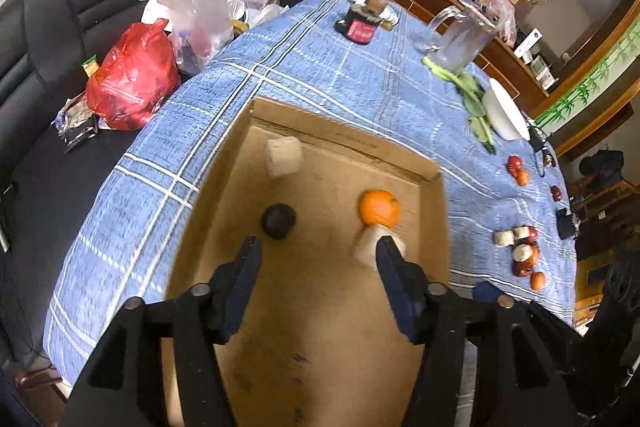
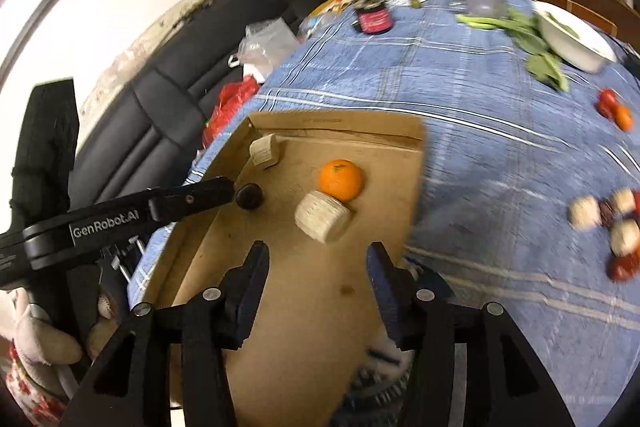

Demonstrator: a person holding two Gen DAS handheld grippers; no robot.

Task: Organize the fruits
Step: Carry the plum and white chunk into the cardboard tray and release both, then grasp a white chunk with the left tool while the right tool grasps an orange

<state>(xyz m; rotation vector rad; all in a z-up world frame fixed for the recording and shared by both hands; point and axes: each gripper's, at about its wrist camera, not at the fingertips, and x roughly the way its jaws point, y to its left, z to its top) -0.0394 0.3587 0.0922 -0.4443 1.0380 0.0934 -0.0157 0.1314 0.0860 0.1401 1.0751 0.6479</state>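
Observation:
A shallow cardboard box (image 1: 344, 147) lies on the blue checked tablecloth (image 1: 320, 67). It holds an orange (image 1: 379, 207), a dark round fruit (image 1: 279, 221) and two fruits in white foam netting, one beside the orange (image 1: 368, 243) and one at the far wall (image 1: 284, 157). My left gripper (image 1: 318, 251) hangs open above the box floor, nothing between its fingers. My right gripper (image 2: 318, 253) is open and empty too, just short of the netted fruit (image 2: 322, 217) and the orange (image 2: 341, 179). In the right wrist view the left gripper (image 2: 228, 190) reaches in beside the dark fruit (image 2: 249, 195).
Several loose fruits, red, orange and netted, lie on the cloth right of the box (image 1: 520, 255) (image 2: 608, 223), with a red and orange pair further back (image 1: 518, 169). A white bowl (image 1: 506, 115), greens, a glass mug (image 1: 464, 39) and a dark jar (image 1: 360, 25) stand beyond. Plastic bags (image 1: 132, 83) sit on a black sofa.

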